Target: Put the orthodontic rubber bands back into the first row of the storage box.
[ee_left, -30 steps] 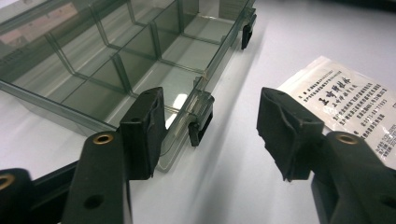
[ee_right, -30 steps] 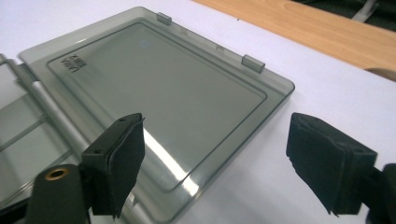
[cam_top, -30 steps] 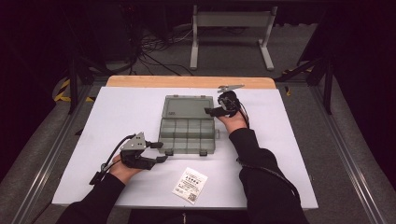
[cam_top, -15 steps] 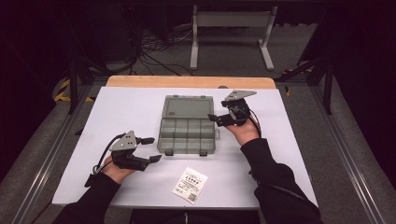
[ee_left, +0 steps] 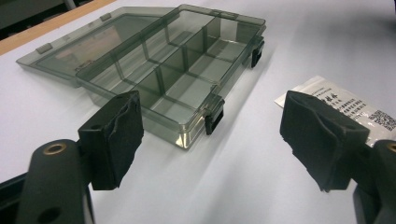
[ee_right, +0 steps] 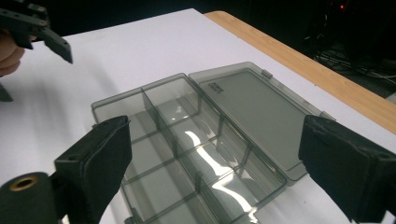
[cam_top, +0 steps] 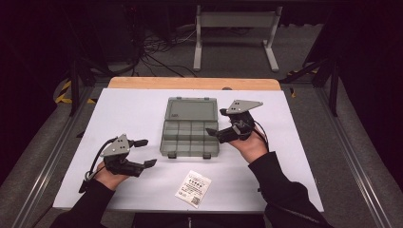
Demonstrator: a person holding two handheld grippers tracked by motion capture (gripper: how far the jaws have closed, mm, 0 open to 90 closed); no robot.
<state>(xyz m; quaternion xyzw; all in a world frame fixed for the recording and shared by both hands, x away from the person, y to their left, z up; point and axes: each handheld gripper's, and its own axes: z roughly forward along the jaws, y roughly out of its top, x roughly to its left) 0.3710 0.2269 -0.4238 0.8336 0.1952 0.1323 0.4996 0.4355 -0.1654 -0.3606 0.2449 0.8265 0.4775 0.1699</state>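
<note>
A smoky, see-through grey is shown by the compartment box (cam_top: pixel 186 137) and its opened lid (cam_top: pixel 192 110), with darker, near-black latches (ee_left: pixel 213 119) on the front wall. The bench (cam_top: pixel 142 114) is covered in plain white, and a light wooden strip (cam_top: pixel 190 83) is seen along its far edge. The small packet (cam_top: pixel 193 188) is white with black print and a square code pattern. Black is worn by the left tongs (cam_top: pixel 148 153) and the right tongs (cam_top: pixel 214 134), each topped by a grey plate. The sleeves (cam_top: pixel 285 194) are black.
</note>
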